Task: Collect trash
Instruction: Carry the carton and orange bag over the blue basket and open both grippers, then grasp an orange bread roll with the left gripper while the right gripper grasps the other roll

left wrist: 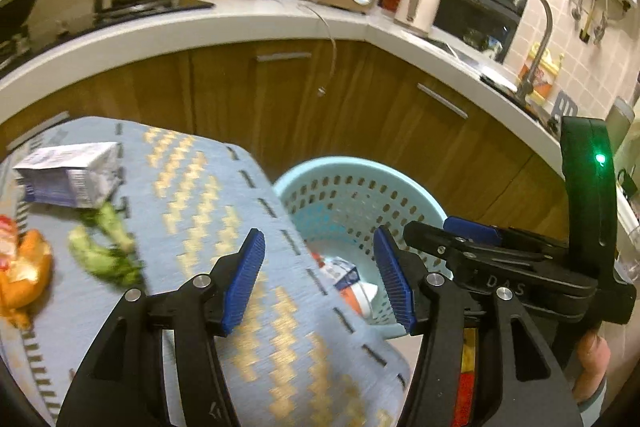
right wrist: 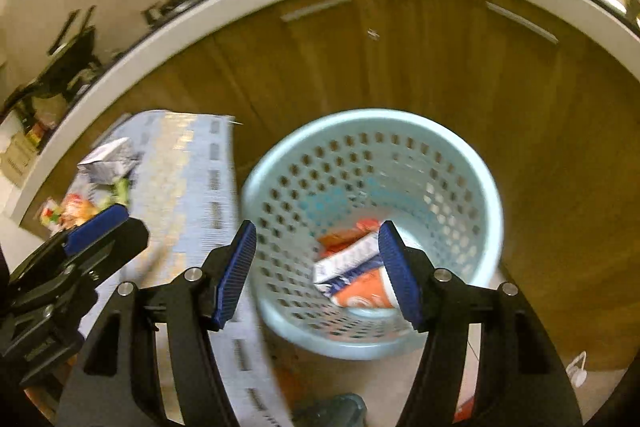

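**Trash left on the cloth**

Left wrist: kitchen cabinets behind a cloth-covered tabletop (left wrist: 224, 195). The left claw (left wrist: 318, 281) gapes wide, empty. A carton (left wrist: 70, 173), likely light and crushable, lies near the far-left edge; grip its flat sides.

Right wrist: the right claw (right wrist: 318, 273), wide and empty, hovers over the basket (right wrist: 486, 187) holding wrappers (right wrist: 352, 281).

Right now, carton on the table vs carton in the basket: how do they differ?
Place: the table carton lies on the blue patterned cloth; the basket carton sits at the bottom of the light-blue basket.
Colour: the table carton looks white and grey-blue; the basket carton shows orange along with white and blue.
Neighbours: green vegetable scraps lie just beside the table carton; the basket carton rests among orange wrappers.
Shared: both are boxy, and neither is gripped.
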A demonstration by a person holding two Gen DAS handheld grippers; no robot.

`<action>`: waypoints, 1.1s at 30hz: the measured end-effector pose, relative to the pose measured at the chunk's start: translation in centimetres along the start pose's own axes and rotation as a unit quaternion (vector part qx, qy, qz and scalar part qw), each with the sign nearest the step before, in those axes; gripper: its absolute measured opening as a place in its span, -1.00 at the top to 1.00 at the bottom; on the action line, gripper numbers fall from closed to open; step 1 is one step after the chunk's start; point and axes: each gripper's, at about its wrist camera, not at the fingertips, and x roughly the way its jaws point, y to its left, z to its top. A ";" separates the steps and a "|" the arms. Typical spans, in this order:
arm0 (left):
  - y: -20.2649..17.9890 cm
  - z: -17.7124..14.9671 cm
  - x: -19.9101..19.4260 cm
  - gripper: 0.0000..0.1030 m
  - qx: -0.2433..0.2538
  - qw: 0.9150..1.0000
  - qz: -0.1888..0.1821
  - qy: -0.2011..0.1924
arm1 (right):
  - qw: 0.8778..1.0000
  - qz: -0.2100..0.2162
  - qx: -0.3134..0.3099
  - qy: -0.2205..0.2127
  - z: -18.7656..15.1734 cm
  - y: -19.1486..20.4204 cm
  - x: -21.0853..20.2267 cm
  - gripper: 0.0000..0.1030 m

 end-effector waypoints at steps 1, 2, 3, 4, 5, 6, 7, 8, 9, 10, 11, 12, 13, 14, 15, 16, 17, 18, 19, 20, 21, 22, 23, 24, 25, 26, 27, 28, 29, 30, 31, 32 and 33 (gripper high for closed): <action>0.6 0.0 -0.8 -0.07 -0.006 1.000 0.005 -0.007 | 1.000 0.008 -0.010 -0.007 0.0 1.0 -0.3 -0.16; 1.3 -0.1 -1.6 -0.07 -0.012 1.000 0.011 -0.014 | 1.000 0.015 -0.019 -0.012 0.0 2.1 -0.5 -0.16; 2.1 -0.2 -2.3 -0.07 -0.019 0.999 0.017 -0.021 | 0.999 0.022 -0.029 -0.017 -0.1 3.2 -0.7 -0.16; 2.7 -0.3 -3.0 -0.07 -0.024 0.999 0.023 -0.026 | 0.999 0.030 -0.039 -0.021 -0.2 4.3 -0.8 -0.16; 3.6 -0.4 -3.7 -0.07 -0.031 0.999 0.030 -0.032 | 0.998 0.036 -0.047 -0.024 -0.3 5.2 -0.8 -0.16; 4.5 -0.6 -4.6 -0.07 -0.039 0.998 0.040 -0.038 | 0.997 0.040 -0.053 -0.026 -0.5 6.1 -0.8 -0.16; 5.3 -0.7 -5.2 -0.07 -0.046 0.997 0.046 -0.042 | 0.997 0.047 -0.063 -0.026 -0.7 7.2 -0.7 -0.15; 6.3 -0.9 -6.0 -0.07 -0.055 0.996 0.054 -0.047 | 0.996 0.055 -0.072 -0.026 -0.9 8.4 -0.6 -0.15; 7.3 -1.1 -6.7 -0.07 -0.065 0.995 0.061 -0.051 | 0.995 0.060 -0.080 -0.025 -1.1 9.2 -0.4 -0.12; 8.6 -1.3 -7.5 -0.07 -0.076 0.993 0.070 -0.056 | 0.993 0.065 -0.093 -0.023 -1.4 10.5 -0.2 -0.09; 9.7 -1.6 -8.1 -0.07 -0.085 0.991 0.079 -0.059 | 0.992 0.067 -0.106 -0.021 -1.7 11.8 0.1 -0.05; 11.2 -1.9 -8.9 -0.07 -0.098 0.989 0.091 -0.062 | 0.990 0.069 -0.118 -0.019 -2.0 13.1 0.3 -0.01; 12.1 -2.0 -9.3 -0.07 -0.107 0.987 0.098 -0.063 | 0.989 0.073 -0.127 -0.016 -2.3 14.0 0.5 0.01; 13.5 -2.3 -9.9 -0.07 -0.120 0.985 0.108 -0.065 | 0.988 0.076 -0.135 -0.013 -2.5 14.9 0.8 0.08; 14.5 -2.7 -10.3 -0.07 -0.130 0.983 0.115 -0.065 | 0.987 0.077 -0.141 -0.011 -2.7 15.6 1.0 0.12; 15.9 -3.1 -10.8 -0.07 -0.144 0.980 0.123 -0.066 | 0.985 0.079 -0.151 -0.006 -3.0 16.7 1.4 0.14; 17.2 -3.5 -11.2 -0.07 -0.154 0.978 0.127 -0.065 | 0.984 0.082 -0.157 -0.002 -3.1 17.3 1.7 0.16; 18.3 -3.8 -11.4 -0.05 -0.163 0.976 0.130 -0.062 | 0.983 0.088 -0.162 0.004 -3.3 18.0 2.0 0.20; 19.6 -4.2 -11.5 -0.03 -0.174 0.975 0.131 -0.055 | 0.982 0.090 -0.164 0.006 -3.5 18.4 2.2 0.21; 20.4 -4.3 -11.5 -0.03 -0.179 0.974 0.132 -0.050 | 0.982 0.092 -0.168 0.008 -3.6 19.0 2.4 0.22; 21.2 -4.5 -11.5 -0.03 -0.185 0.973 0.132 -0.046 | 0.981 0.093 -0.172 0.009 -3.9 19.7 2.6 0.22; 22.2 -4.7 -11.5 -0.03 -0.192 0.972 0.131 -0.042 | 0.980 0.095 -0.175 0.010 -4.1 20.2 2.7 0.22; 22.8 -4.9 -11.4 -0.02 -0.197 0.971 0.130 -0.038 | 0.979 0.095 -0.179 0.012 -4.2 20.7 2.9 0.22; 23.3 -5.2 -11.4 0.03 -0.199 0.971 0.130 -0.036 | 0.978 0.095 -0.183 0.014 -4.4 21.1 3.1 0.22; 23.8 -5.3 -11.3 0.05 -0.200 0.971 0.129 -0.033 | 0.977 0.095 -0.189 0.017 -4.6 21.6 3.2 0.22; 24.3 -5.4 -11.1 0.05 -0.202 0.971 0.127 -0.030 | 0.976 0.095 -0.195 0.019 -4.8 22.1 3.3 0.22; 24.5 -5.4 -11.0 0.05 -0.204 0.970 0.126 -0.029 | 0.975 0.094 -0.201 0.022 -5.0 22.6 3.5 0.22; 24.8 -5.4 -10.8 0.05 -0.206 0.970 0.124 -0.028 | 0.974 0.093 -0.205 0.023 -5.1 23.1 3.6 0.22; 25.1 -5.5 -10.5 0.05 -0.208 0.970 0.121 -0.026 | 0.973 0.093 -0.209 0.025 -5.3 23.4 3.7 0.22; 25.2 -5.5 -10.2 0.05 -0.210 0.971 0.116 -0.023 | 0.972 0.093 -0.212 0.026 -5.4 23.8 3.8 0.22; 25.4 -5.5 -9.9 0.05 -0.210 0.971 0.114 -0.020 | 0.971 0.094 -0.217 0.028 -5.5 24.2 3.9 0.22; 25.5 -5.4 -9.5 0.05 -0.209 0.971 0.117 -0.015 | 0.971 0.094 -0.219 0.029 -5.6 24.3 3.9 0.22; 25.6 -5.4 -9.2 0.06 -0.208 0.971 0.121 -0.010 | 0.970 0.093 -0.222 0.029 -5.7 24.6 4.0 0.22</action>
